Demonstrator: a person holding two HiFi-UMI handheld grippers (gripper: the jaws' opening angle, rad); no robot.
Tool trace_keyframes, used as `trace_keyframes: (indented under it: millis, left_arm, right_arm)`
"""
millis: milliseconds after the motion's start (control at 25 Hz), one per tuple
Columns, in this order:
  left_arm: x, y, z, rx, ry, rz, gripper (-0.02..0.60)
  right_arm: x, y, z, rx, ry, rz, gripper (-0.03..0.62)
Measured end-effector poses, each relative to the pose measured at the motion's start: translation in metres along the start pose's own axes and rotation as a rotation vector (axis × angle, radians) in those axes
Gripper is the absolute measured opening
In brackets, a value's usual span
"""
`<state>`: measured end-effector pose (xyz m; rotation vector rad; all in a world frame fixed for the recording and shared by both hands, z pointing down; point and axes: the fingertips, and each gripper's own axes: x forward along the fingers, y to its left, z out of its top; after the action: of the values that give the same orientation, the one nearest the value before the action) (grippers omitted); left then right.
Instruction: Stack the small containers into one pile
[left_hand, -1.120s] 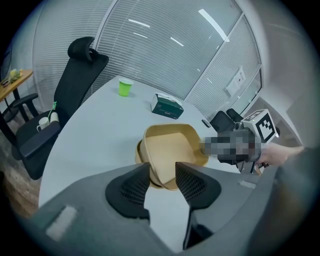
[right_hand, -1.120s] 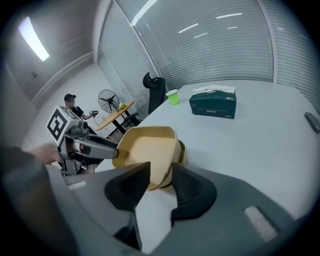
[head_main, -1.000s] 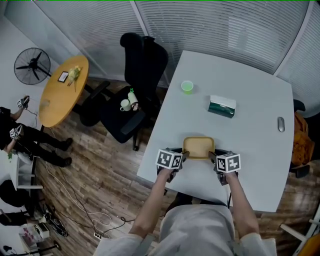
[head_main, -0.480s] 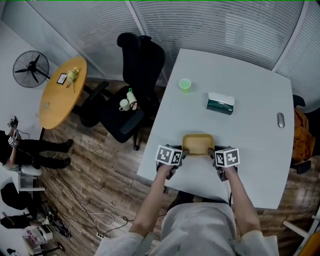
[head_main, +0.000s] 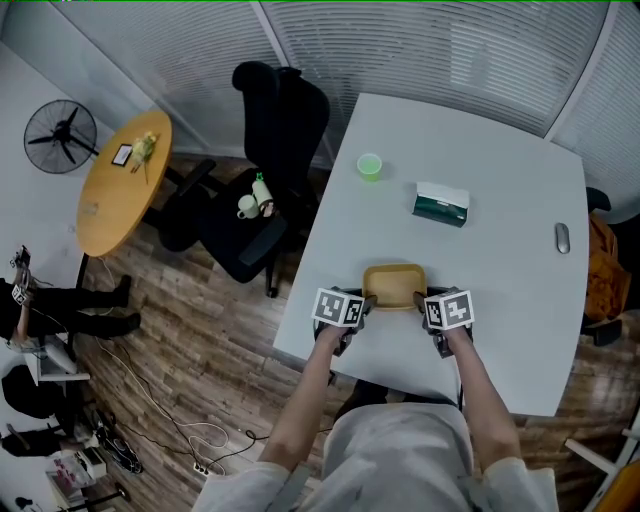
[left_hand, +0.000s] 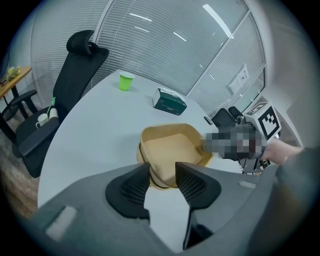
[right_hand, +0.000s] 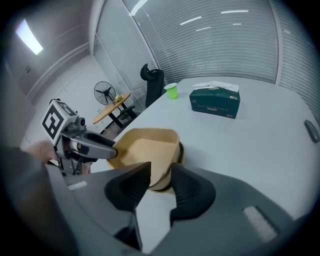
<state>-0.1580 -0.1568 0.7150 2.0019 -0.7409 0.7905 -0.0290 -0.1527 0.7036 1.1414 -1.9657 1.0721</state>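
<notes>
Tan container (head_main: 394, 283) sat on the white table (head_main: 500, 300), close to the near edge and directly in front of me, between my two claws. It was upright and open side up. A dark band showed under its rim; I could not tell whether that was a second container nested beneath it.

Left gripper (left_hand: 162, 175): jaws stood wide apart, straddling the container's near left corner, with one pad over the outer wall and the other over the inside. I saw no pad pressing on the wall, so I noted it as released.

Right gripper (right_hand: 160, 175): jaws also apart, with the container's near right edge between them. The wall lay in the gap, but I saw no pressing contact there either. Noted as released, not clenched.

The two claws faced each other across the container, both low to the table.

Farther back on the table were a green cup (head_main: 370, 166) near the left edge and a dark green tissue box (head_main: 441, 205) to its right, both well apart from the container.
</notes>
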Motion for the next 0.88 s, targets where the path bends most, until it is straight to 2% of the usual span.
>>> trace_keyframes:
  millis: [400, 520, 680, 800, 880]
  left_arm:
    - [0.005, 0.003, -0.007, -0.014, 0.021, -0.009, 0.167]
    - [0.001, 0.006, -0.002, -0.022, -0.017, -0.001, 0.191]
    - [-0.004, 0.012, 0.011, -0.017, -0.061, 0.014, 0.19]
    - [-0.006, 0.011, 0.016, -0.002, -0.08, 0.016, 0.189]
    - [-0.005, 0.007, 0.017, 0.015, -0.085, 0.012, 0.189]
  right_arm:
    - [0.008, -0.003, -0.014, 0.023, 0.025, -0.025, 0.12]
    - [0.003, -0.006, -0.011, 0.019, -0.007, -0.026, 0.126]
    - [-0.006, -0.015, 0.002, 0.041, -0.09, -0.032, 0.124]
    - [-0.007, -0.008, 0.01, 0.038, -0.145, 0.001, 0.11]
    - [-0.005, -0.003, 0.009, 0.03, -0.142, 0.017, 0.106]
